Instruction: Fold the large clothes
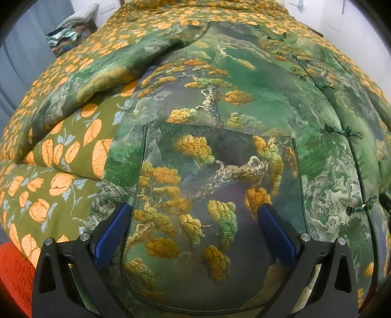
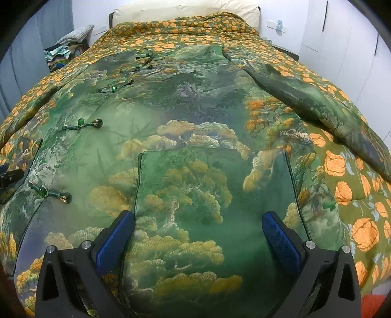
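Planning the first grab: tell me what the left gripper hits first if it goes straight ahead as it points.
The left gripper, open, points at the patch pocket on the green tree-print jacket. It would likely meet that pocket fabric first, though depth is unclear.

A home bedroom: a bed (image 2: 342,186) under a floral quilt, a pillow (image 2: 185,11), white wardrobe doors (image 2: 342,44), grey curtains (image 2: 36,44).

You will find no readable text, label, brand, number or sign in either wrist view — not on the printed jacket (image 1: 220,146), not on the floral bedspread (image 1: 61,151) at nine o'clock.
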A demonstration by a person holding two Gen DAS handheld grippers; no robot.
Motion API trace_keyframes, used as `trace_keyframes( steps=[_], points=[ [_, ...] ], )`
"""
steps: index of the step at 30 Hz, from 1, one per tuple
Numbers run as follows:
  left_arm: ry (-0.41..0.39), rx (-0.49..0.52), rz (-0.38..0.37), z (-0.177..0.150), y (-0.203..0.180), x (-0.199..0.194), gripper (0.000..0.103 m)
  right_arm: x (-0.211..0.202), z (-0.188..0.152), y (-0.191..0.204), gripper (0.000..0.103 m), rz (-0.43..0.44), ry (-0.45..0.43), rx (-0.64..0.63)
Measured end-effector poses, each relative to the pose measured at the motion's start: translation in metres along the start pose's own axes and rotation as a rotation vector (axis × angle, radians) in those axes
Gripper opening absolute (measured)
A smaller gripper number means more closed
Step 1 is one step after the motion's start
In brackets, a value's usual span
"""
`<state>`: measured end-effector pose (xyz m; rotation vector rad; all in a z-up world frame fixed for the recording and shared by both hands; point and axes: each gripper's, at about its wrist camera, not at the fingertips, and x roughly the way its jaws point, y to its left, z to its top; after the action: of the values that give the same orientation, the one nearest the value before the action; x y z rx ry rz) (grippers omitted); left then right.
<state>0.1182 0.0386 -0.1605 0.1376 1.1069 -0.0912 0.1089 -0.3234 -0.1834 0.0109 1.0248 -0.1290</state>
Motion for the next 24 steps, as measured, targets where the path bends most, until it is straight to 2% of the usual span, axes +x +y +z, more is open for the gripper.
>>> trace_keyframes(
  steps=[5,10,14,18,21,24],
  points=[
    [0.003,0.011,-0.015,-0.001,0.002,-0.001,0.103,-0.001,-0.001,0.002,0.103,-0.016,0.000,-0.004],
    [0.038,0.067,-0.032,0.002,0.000,-0.002,0.103,-0.003,-0.006,0.004,0.103,-0.005,-0.008,-0.037],
    [-0.015,0.054,-0.040,0.005,0.006,-0.019,0.103,-0.011,-0.001,-0.004,0.102,0.039,-0.002,-0.005],
    [-0.151,0.044,-0.046,0.007,0.010,-0.051,0.103,-0.046,0.004,-0.044,0.102,0.109,-0.107,0.195],
    [-0.223,0.014,-0.033,0.008,0.017,-0.066,0.103,-0.075,0.008,-0.099,0.102,0.127,-0.212,0.404],
    [-0.234,-0.023,-0.017,0.010,0.028,-0.067,0.103,-0.088,0.013,-0.179,0.102,0.128,-0.271,0.622]
  ],
)
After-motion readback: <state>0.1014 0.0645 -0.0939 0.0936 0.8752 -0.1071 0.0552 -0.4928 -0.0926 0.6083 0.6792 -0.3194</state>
